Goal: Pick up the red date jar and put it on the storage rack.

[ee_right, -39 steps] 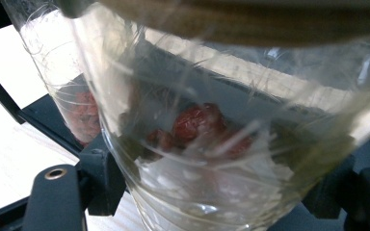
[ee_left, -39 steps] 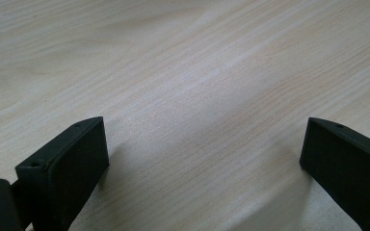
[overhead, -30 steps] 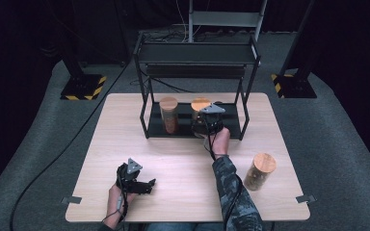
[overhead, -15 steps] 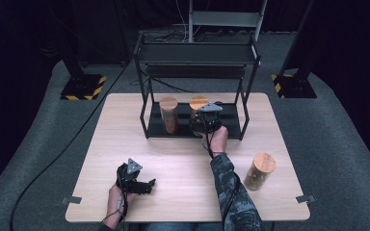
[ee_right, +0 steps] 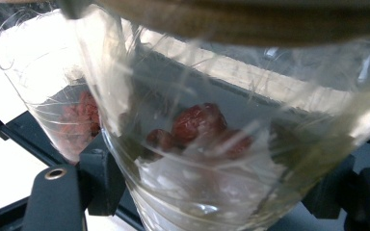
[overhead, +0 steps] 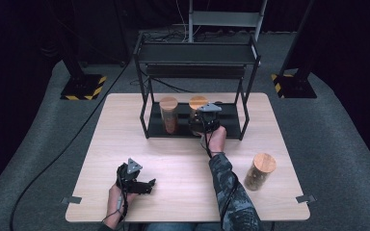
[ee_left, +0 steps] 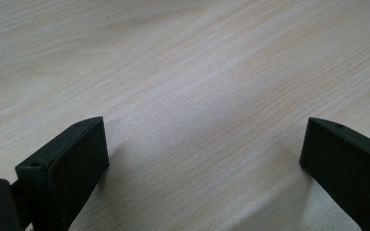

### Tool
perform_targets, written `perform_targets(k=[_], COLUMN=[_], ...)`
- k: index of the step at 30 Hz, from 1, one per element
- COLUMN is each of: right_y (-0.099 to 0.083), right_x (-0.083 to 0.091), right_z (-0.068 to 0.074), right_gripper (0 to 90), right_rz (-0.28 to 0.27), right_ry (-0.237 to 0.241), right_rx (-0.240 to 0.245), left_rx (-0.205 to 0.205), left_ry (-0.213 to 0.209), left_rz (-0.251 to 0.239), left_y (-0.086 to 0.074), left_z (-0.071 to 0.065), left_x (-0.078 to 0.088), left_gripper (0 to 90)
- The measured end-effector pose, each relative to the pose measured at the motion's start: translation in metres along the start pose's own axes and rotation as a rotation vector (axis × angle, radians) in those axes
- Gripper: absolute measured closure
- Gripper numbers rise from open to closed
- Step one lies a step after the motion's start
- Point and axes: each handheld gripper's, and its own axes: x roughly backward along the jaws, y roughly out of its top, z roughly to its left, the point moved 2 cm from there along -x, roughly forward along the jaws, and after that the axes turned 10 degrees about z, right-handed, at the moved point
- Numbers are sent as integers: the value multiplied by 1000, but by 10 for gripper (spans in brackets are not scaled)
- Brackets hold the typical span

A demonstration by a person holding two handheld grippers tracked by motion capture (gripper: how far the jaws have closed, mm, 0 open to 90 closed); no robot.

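A clear glass jar point(ee_right: 212, 144) with a wooden lid point(overhead: 198, 102) and a few red dried fruits inside stands on the bottom shelf of the black rack point(overhead: 231, 129). My right gripper point(overhead: 198, 124) is shut on it, with the black pads point(ee_right: 101, 178) pressing its sides low down. A second lidded jar point(overhead: 169, 114) with red contents stands just left of it on the same shelf, also visible as the jar point(ee_right: 62, 96) behind. My left gripper point(overhead: 147, 184) rests low over the table's front left, jaws wide open point(ee_left: 202, 159) with bare wood between them.
A third jar point(overhead: 260, 171) with a wooden lid stands on the table at the right, near the front. The rack's upper shelf point(overhead: 197, 53) overhangs the jars. The light wooden table point(ee_left: 173, 72) stretches between the grippers.
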Motion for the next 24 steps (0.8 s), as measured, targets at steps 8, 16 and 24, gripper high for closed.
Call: perform_targets(k=[8,16,24], right_y=[-1,-2,-2], right_x=[-5,-10,-13], right_z=[-1,-1,1], right_gripper=[246,246,246], right_rz=[-5,-3,1], right_ry=[3,1,-4], right_rx=[-19,-30,-23], left_rx=[-1,0,1], left_ry=[0,0,0], left_rz=[1,0,0], left_y=[0,0,0], left_z=[0,0,0], left_x=[0,0,0], left_gripper=[23,23,23])
